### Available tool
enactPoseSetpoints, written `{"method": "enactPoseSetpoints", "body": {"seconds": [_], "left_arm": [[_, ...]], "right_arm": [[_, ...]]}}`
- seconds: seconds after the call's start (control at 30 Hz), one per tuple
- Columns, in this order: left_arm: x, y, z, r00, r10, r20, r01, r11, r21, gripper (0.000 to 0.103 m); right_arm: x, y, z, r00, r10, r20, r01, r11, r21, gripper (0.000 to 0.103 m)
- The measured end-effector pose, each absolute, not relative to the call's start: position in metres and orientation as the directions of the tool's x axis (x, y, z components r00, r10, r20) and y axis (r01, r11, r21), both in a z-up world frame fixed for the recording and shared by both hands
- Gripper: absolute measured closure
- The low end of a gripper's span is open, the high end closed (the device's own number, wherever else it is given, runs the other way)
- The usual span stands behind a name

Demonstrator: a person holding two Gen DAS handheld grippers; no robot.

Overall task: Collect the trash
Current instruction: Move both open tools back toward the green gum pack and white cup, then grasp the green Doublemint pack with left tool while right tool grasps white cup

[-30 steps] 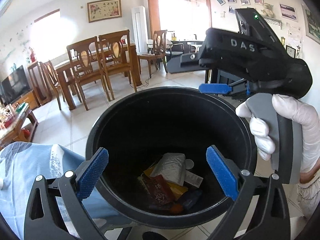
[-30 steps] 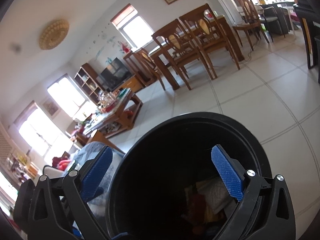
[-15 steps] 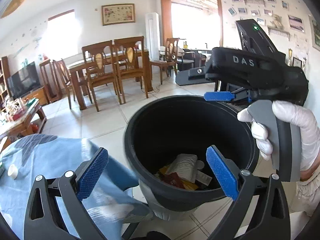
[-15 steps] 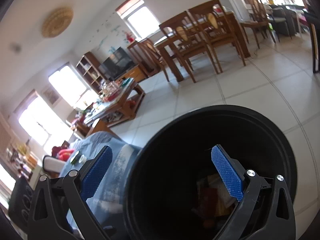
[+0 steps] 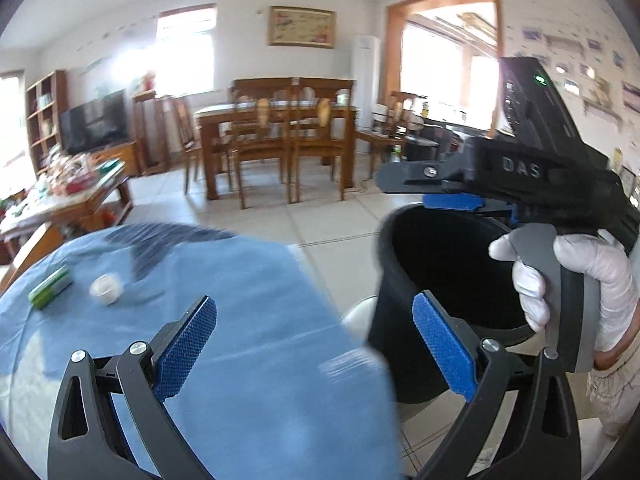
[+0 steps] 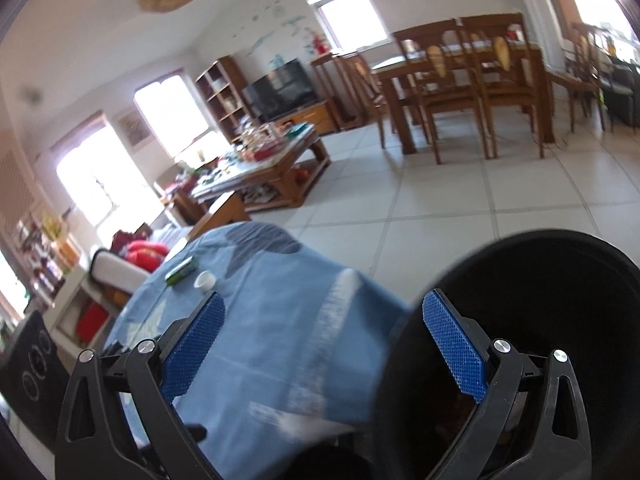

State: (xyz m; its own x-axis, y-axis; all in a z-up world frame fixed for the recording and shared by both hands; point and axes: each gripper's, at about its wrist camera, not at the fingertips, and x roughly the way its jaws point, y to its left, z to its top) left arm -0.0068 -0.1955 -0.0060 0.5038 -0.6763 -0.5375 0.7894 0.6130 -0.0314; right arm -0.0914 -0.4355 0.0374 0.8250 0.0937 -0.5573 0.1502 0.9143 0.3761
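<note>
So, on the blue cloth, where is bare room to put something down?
The blue tablecloth is bare over its near and middle part, from the open left gripper up toward the round black trash bin. Only the far left corner is occupied: a green and white box lies beside a small white cup, apart from it.

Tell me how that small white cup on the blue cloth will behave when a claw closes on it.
The small white cup looks thin and light, so it may crush or skid under firm pressure. It sits on a loose blue cloth, so a nudge would probably slide or tip it. If tipped, its round shape could roll toward the green box.
</note>
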Motion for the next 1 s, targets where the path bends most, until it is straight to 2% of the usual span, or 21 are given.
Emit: {"method": "enactPoseSetpoints", "body": {"seconds": [0.3,0.47,0.7,0.77,0.83,1.0], "left_arm": [[0.054,-0.1,-0.005,0.561,-0.607,-0.563,0.673,0.73,-0.117,0.005],[0.091,-0.061,-0.005,0.585,-0.566,-0.581,0.623,0.772,-0.124,0.005],[0.175,-0.024,-0.012,0.571,-0.494,-0.655,0.584,0.806,-0.099,0.005],[0.195,-0.023,-0.017,0.551,-0.483,-0.681,0.591,0.802,-0.09,0.005],[0.211,-0.024,-0.026,0.532,-0.469,-0.704,0.601,0.796,-0.076,0.005],[0.236,-0.025,-0.043,0.497,-0.434,-0.752,0.618,0.785,-0.045,0.005]], "right_arm": [[-0.005,-0.343,0.028,0.793,0.139,-0.593,0.049,0.956,0.289,0.005],[0.046,-0.294,0.02,0.769,0.152,-0.622,-0.014,0.975,0.22,0.005],[0.111,-0.231,-0.005,0.717,0.14,-0.683,-0.124,0.99,0.073,0.006],[0.125,-0.217,-0.014,0.701,0.138,-0.7,-0.156,0.987,0.038,0.01],[0.14,-0.209,-0.024,0.671,0.14,-0.728,-0.181,0.983,0.022,0.02],[0.166,-0.197,-0.041,0.64,0.146,-0.755,-0.216,0.976,0.006,0.023]]}}
